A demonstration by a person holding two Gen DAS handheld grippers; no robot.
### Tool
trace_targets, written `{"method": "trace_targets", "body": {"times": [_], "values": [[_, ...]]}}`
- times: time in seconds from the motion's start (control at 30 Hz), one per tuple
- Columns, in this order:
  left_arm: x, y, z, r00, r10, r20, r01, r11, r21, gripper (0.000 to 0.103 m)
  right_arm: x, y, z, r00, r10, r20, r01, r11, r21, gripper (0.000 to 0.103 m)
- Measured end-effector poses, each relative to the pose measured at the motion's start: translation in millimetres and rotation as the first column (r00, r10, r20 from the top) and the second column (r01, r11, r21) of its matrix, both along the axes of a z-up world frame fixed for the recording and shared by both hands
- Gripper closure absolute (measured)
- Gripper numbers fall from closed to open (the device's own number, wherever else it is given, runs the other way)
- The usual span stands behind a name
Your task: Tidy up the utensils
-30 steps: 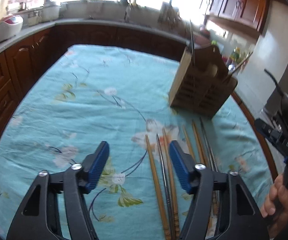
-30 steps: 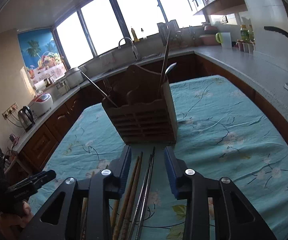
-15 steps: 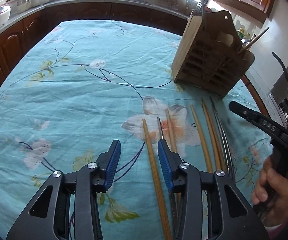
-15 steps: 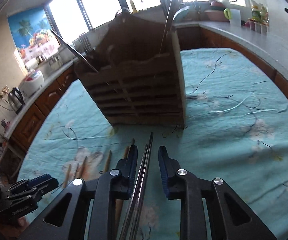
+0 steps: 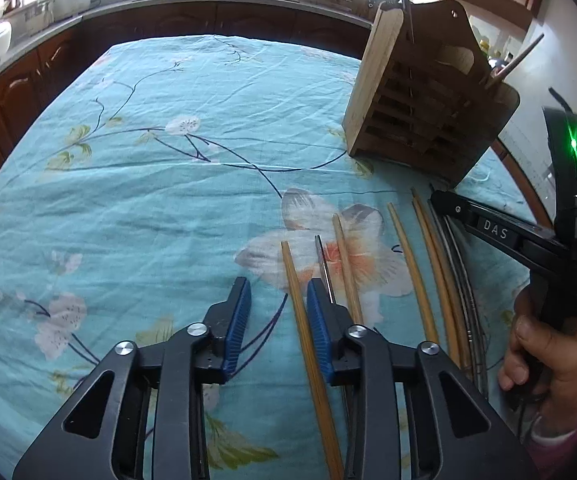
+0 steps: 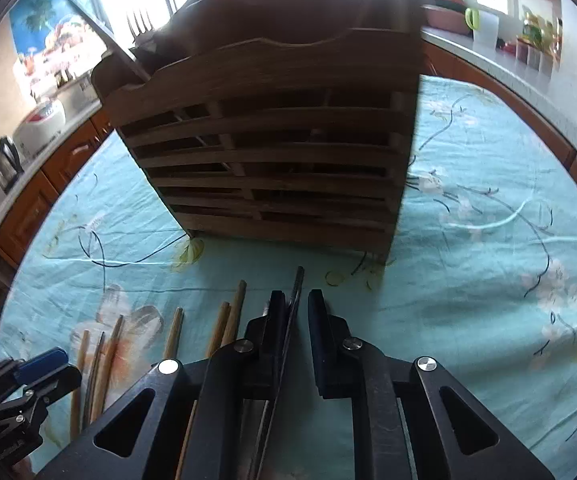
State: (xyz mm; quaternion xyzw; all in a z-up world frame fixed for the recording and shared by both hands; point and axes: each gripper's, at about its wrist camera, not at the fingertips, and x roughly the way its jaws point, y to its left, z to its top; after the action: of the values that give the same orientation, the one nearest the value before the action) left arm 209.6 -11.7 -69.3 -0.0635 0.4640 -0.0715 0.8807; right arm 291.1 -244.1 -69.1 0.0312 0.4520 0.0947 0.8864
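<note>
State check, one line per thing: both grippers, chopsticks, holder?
left gripper: open, jaws just closing, one wooden chopstick between them, not pinched
right gripper: open, jaws just closing around metal chopsticks, gap remains
other chopsticks: flat on the tablecloth
wooden holder: upright, utensils standing inside

The right gripper (image 6: 296, 308) pointed down at the flowered teal tablecloth (image 6: 480, 280), its jaws having just been closing around a pair of metal chopsticks (image 6: 294, 300) that ran between them; a gap remained on the right side. Just ahead stood the slatted wooden utensil holder (image 6: 272, 148), with a fork (image 6: 138, 22) rising from it. Wooden chopsticks (image 6: 228, 320) lay beside the gripper's left finger, and the left gripper (image 6: 28, 380) showed at the lower left edge.
</note>
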Motion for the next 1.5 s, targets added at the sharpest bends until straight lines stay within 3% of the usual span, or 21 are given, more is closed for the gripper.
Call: {"method": "trace_targets", "body": {"times": [0.1,0.17,0.33,0.57,0.8,1.17,1.5], "values": [[4.7,-5.3,-1.0,1.0,-0.023,0.009,0.022,0.999,0.041,0.087,-0.8,6.0,1.2,1.0,0.016,0.01,-0.015,0.998,-0.06,0.091],[6.7,-5.3,-1.4,1.0,-0.031,0.006,0.03,0.998,0.055,0.096,-2.1,4.1,2.0,1.0,0.014,0.008,-0.013,0.998,-0.055,0.096],[6.7,0.7,-0.2,0.999,-0.039,0.004,0.039,0.999,0.004,0.099,-16.3,-16.7,8.7,1.0,-0.011,0.006,0.011,0.998,0.055,0.098],[-21.0,3.6,35.4,0.995,-0.044,0.092,0.053,0.995,-0.087,0.099,-65.8,-60.8,50.9,0.995,-0.048,0.087,0.029,0.979,0.203,0.099],[-53.1,5.7,86.9,0.977,-0.057,0.203,0.091,0.983,-0.158,0.099,-104.4,-67.8,104.1,0.974,-0.081,0.21,0.022,0.963,0.269,0.099],[-92.8,17.0,143.2,0.942,-0.049,0.331,0.117,0.975,-0.189,0.099,-138.7,-67.3,145.6,0.939,-0.096,0.33,-0.008,0.954,0.301,0.099],[-93.1,25.5,176.9,0.906,-0.032,0.421,0.125,0.973,-0.196,0.099,-144.3,-73.5,172.4,0.909,-0.109,0.401,-0.021,0.952,0.306,0.099]]}}
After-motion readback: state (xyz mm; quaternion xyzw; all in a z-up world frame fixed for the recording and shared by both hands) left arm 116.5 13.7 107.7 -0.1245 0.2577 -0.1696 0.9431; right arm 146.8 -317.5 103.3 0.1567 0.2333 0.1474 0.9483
